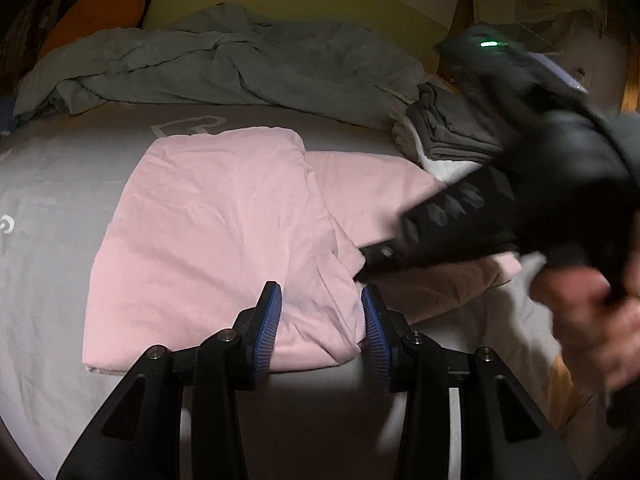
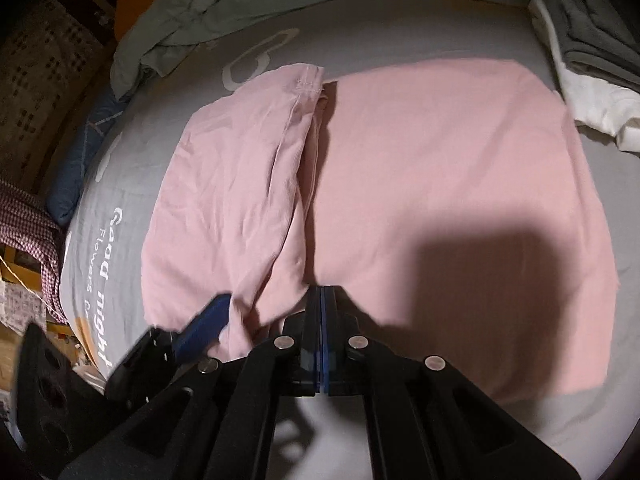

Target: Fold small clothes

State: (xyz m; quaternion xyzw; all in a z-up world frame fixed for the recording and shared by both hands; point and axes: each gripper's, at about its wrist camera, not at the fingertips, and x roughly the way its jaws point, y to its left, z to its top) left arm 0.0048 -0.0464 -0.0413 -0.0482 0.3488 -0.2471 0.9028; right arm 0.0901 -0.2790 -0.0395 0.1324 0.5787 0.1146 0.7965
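Observation:
A pink garment (image 1: 208, 220) (image 2: 440, 160) lies flat on the grey bed sheet (image 2: 400, 24), with its left part folded over as a flap (image 2: 232, 168). In the left wrist view my left gripper (image 1: 322, 312) stands partly open over the garment's near edge, and the flap's edge lies between the blue pads (image 1: 268, 320) without being pinched. One of its blue fingers (image 2: 208, 318) shows in the right wrist view. My right gripper (image 2: 321, 292) is shut, pads together and nothing visible between them, tips at the near edge beside the flap. It appears blurred (image 1: 366, 260), held by a hand (image 1: 592, 320).
A crumpled grey-green duvet (image 1: 200, 60) fills the far side of the bed. A stack of folded grey and white clothes (image 1: 452, 136) (image 2: 592, 48) sits at the right of the garment. An orange cushion (image 1: 100, 8) and checked fabric (image 2: 28, 220) lie off the left edge.

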